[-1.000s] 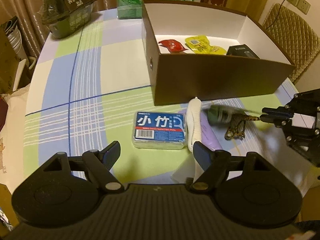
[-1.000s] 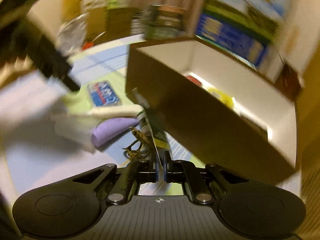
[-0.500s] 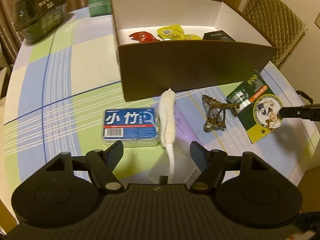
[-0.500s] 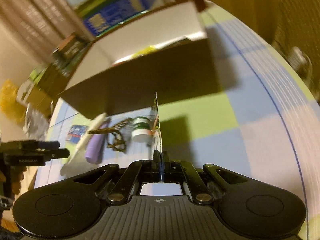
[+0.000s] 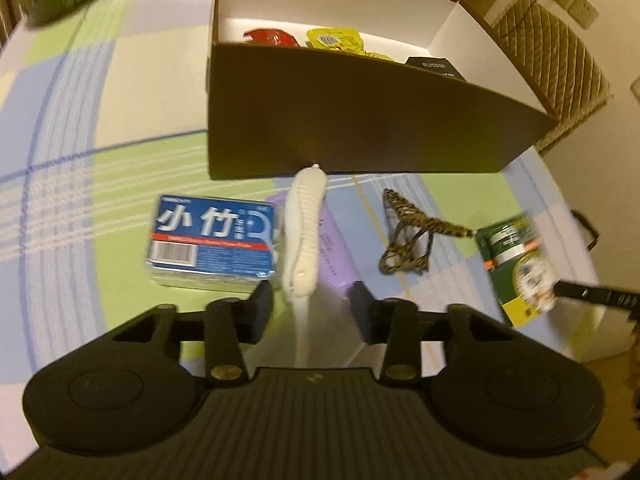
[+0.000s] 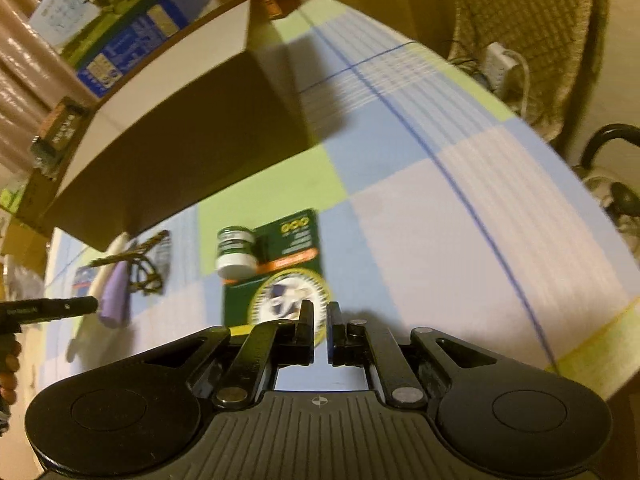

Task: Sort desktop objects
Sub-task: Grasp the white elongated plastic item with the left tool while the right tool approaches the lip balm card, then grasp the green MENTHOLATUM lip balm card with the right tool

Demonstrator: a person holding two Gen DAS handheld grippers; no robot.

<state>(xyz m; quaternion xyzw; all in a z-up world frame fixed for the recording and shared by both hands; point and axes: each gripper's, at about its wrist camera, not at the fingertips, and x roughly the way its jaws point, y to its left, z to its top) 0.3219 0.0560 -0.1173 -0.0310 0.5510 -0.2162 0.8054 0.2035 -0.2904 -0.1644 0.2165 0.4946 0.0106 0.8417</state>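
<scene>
Checked blue-green-white tablecloth (image 5: 100,92) is seen as smooth matt cloth. Brown cardboard box (image 5: 360,128) is matt outside, white paper-lined inside. Blue rectangular plastic case (image 5: 212,244) is wrapped glossy. White ribbed handle (image 5: 304,236) looks matt plastic. Leopard-print hair clip (image 5: 408,236) appears glossy plastic. Green blister card (image 6: 280,268) is printed glossy card. Quilted beige chair back (image 5: 560,56) is padded fabric.

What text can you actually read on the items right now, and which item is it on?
"小竹": large white characters on the blue box.
"FLYCO": seemingly, on the black box inside the brown carton.
Green blister card: print blurred, unreadable.
Yellow packet: label too small.
</scene>
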